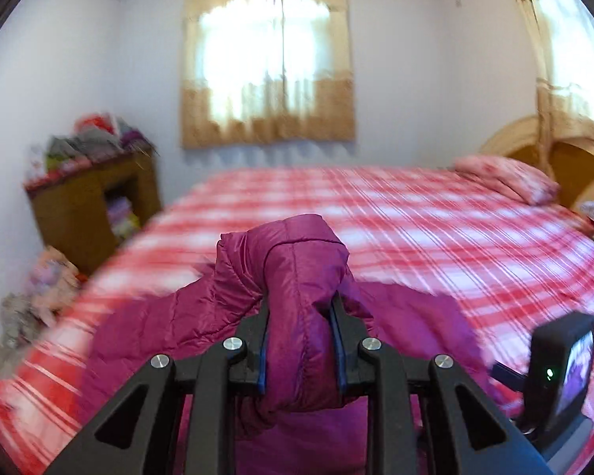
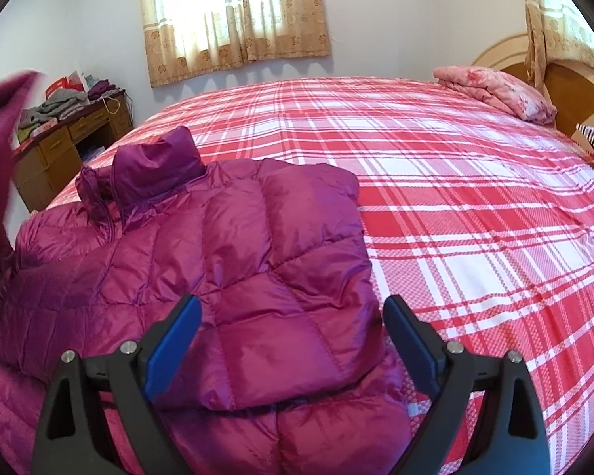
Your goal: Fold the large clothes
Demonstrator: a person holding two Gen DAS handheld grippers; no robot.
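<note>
Your left gripper point(image 1: 299, 332) pinches the magenta jacket's sleeve point(image 1: 293, 277) raised left of the body panel point(image 2: 265, 261), which lies lengthwise between your right gripper's point(image 2: 293, 340) spread fingers.

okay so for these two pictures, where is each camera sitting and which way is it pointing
Left wrist: on the left gripper, facing across the plaid bed toward the curtained window; its fingers pinch a raised fold of the magenta puffer jacket.
Right wrist: on the right gripper, angled down over the jacket, jaws open.
Shared: jacket, bed, window, wooden desk, pink pillow.
</note>
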